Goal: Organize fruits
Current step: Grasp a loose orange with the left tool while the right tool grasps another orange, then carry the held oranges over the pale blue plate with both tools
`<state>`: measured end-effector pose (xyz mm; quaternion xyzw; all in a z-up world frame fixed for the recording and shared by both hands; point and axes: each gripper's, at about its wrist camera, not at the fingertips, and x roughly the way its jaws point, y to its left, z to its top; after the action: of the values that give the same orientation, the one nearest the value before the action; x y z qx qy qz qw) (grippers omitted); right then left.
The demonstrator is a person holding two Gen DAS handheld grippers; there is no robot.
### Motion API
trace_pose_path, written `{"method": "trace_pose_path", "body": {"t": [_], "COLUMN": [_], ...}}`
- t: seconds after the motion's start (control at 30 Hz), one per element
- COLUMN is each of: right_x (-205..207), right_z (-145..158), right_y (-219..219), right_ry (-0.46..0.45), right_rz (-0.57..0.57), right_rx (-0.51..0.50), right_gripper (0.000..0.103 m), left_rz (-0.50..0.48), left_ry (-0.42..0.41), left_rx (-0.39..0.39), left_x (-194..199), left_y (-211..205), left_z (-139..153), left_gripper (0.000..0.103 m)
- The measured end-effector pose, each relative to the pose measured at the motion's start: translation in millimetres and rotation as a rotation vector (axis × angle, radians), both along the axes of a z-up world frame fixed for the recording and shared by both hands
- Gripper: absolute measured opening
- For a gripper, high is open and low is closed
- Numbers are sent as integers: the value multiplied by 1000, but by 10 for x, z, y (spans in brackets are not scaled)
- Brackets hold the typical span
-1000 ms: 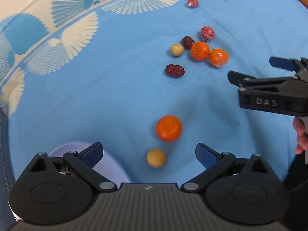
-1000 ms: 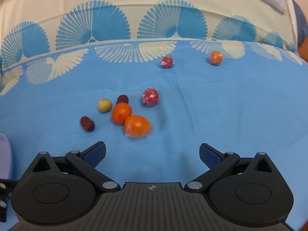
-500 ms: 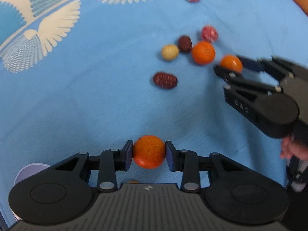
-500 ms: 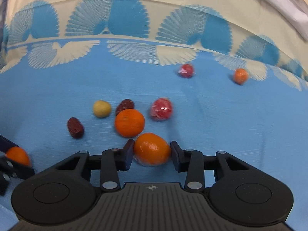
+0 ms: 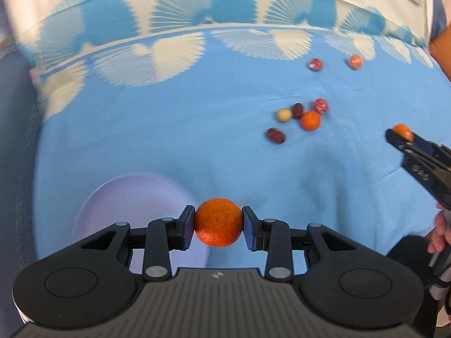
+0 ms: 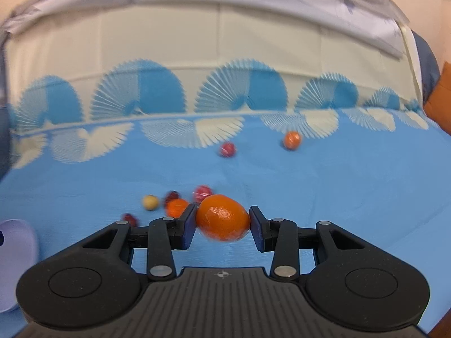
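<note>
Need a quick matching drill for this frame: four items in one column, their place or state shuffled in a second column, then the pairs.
Items
1. round orange
2. wrapped orange
3. lavender plate
4. pale yellow fruit

Places or states
A. lying on the blue cloth, in the cluster beside a dark red fruit
B. clamped in the left tool
C. on the cloth, partly behind the left tool's fingers
D. clamped in the right tool

Pairs: 1-B, 2-D, 3-C, 4-A
</note>
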<state>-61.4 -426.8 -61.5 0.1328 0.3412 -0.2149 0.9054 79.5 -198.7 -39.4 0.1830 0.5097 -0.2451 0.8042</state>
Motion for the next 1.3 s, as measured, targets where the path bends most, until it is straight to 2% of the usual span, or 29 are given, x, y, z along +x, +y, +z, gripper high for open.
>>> {"method": "trace_pose_path", "body": {"t": [0.27, 0.57, 0.87, 1.3], "right_x": [-301, -482, -468, -465], "right_z": [598, 891, 985, 999], "right_y": [768, 1756, 2362, 2427], "right_ry": [-63, -51, -10, 6], "right_rz": [158, 384, 496, 508], "right_rx": [40, 64, 49, 32], "right_gripper": [42, 42, 42, 42], "left_rz": [127, 233, 284, 298], "left_ry": [-38, -38, -45, -59], "left_rx": [1, -36, -85, -109], "left_x": [-447, -836, -917, -909], "left_y": [1062, 1931, 2282, 2326], "left_z": [304, 282, 257, 252], "left_gripper": [39, 39, 39, 39]}}
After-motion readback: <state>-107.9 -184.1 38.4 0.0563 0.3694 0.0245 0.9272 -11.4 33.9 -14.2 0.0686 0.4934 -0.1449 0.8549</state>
